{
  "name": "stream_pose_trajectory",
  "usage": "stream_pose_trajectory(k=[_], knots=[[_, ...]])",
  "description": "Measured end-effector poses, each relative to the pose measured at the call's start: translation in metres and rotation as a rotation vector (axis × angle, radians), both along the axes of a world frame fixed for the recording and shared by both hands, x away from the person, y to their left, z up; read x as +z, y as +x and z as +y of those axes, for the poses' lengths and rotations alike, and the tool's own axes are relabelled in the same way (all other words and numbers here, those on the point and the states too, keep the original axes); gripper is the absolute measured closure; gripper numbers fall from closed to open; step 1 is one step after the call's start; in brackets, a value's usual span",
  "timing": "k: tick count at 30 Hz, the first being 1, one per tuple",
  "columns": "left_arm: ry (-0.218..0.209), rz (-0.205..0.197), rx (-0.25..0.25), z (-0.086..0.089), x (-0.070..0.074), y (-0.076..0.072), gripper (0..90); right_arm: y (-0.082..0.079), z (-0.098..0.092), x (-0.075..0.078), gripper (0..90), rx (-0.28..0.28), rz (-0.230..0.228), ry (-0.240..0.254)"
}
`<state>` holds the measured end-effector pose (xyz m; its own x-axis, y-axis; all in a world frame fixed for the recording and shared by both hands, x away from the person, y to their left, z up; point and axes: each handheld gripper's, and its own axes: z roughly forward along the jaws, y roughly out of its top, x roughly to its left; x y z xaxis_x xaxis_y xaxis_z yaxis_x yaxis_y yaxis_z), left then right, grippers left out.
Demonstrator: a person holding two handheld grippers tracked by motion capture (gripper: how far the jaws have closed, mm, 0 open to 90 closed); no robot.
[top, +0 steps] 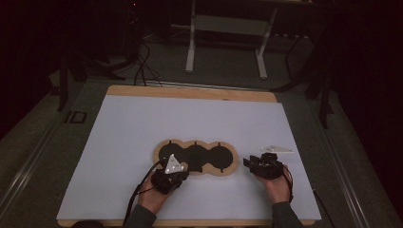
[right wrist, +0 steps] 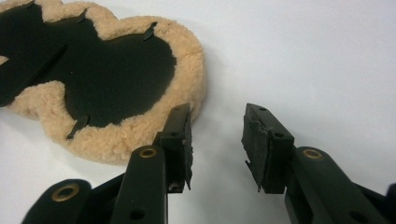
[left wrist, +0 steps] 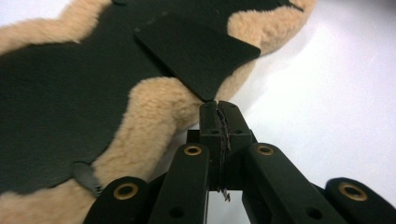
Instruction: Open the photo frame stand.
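So the whole thing sits on a big white sheet (top: 142,128) over a wooden table (top: 190,91), and the piece being worked on is that three-lobed fleece pad (top: 196,159) lying flat near the middle, a bit toward the near edge. It has a black lining with a tan fuzzy border all round. Off to its right there's a small clear plastic bit (top: 278,149) on the sheet, can't tell what it is.

Progress-wise I'd say it's barely begun. The left gripper (left wrist: 218,108) has its jaws clamped right down on the tip of a black flap (left wrist: 198,58) at the pad's near edge, and that flap looks lifted off the lining, so the grab is done and the pull or fold is what's left.

The right gripper (right wrist: 215,135) sits just beside the pad's right lobe, jaws about half open, nothing between them, touching nothing. Looks like it's waiting to pin or grab that end.
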<state>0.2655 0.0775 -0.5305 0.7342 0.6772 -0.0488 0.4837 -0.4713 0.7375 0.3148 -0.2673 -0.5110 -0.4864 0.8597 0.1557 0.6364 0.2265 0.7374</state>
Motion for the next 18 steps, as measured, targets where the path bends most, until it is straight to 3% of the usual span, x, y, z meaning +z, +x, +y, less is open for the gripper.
stream_pose_trajectory(k=[4, 18], knots=[[0.013, 0.001, 0.004, -0.0032, -0.003, 0.0015, 89.5, 0.0001, -0.0004, -0.0002, 61.9, -0.001, 0.0, 0.001], [-0.041, -0.008, 0.018, -0.0015, 0.0003, 0.0053, 89.1, 0.0003, -0.0004, 0.0, 62.7, -0.002, -0.002, -0.001]])
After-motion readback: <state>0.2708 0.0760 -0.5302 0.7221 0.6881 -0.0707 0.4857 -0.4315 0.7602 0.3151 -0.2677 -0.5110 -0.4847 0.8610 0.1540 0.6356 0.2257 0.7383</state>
